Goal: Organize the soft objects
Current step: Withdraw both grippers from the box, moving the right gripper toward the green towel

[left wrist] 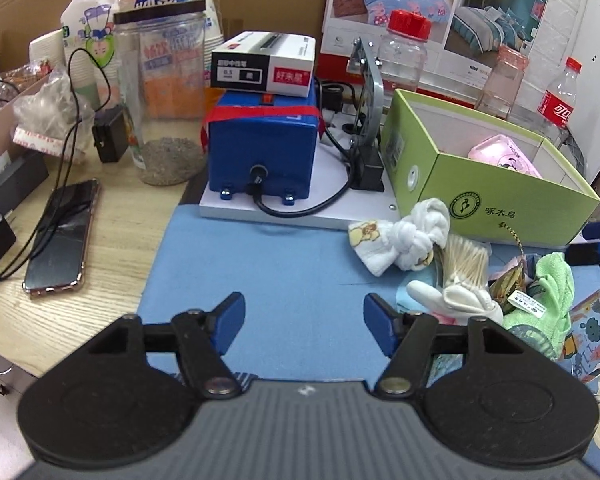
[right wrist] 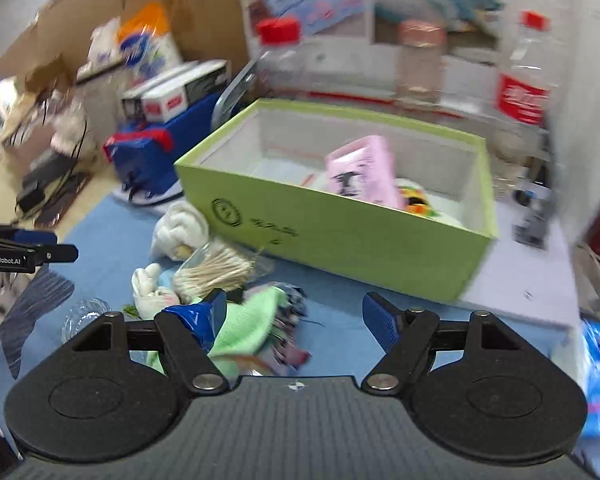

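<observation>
Left gripper [left wrist: 304, 322] jaws apart and empty over blue mat [left wrist: 268, 264], right gripper [right wrist: 294, 320] jaws apart, empty, green cloth [right wrist: 248, 328] at lower left, green box [right wrist: 340, 236] upper centre holding pink pack [right wrist: 360, 172], white socks [left wrist: 404, 236] beside box

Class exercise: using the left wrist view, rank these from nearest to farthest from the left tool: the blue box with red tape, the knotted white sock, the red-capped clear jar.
From the left tool:
1. Knotted white sock, on the blue mat, ahead to the right.
2. Blue box with red tape, beyond the mat, straight ahead.
3. Red-capped clear jar, at the back, by the poster.
</observation>
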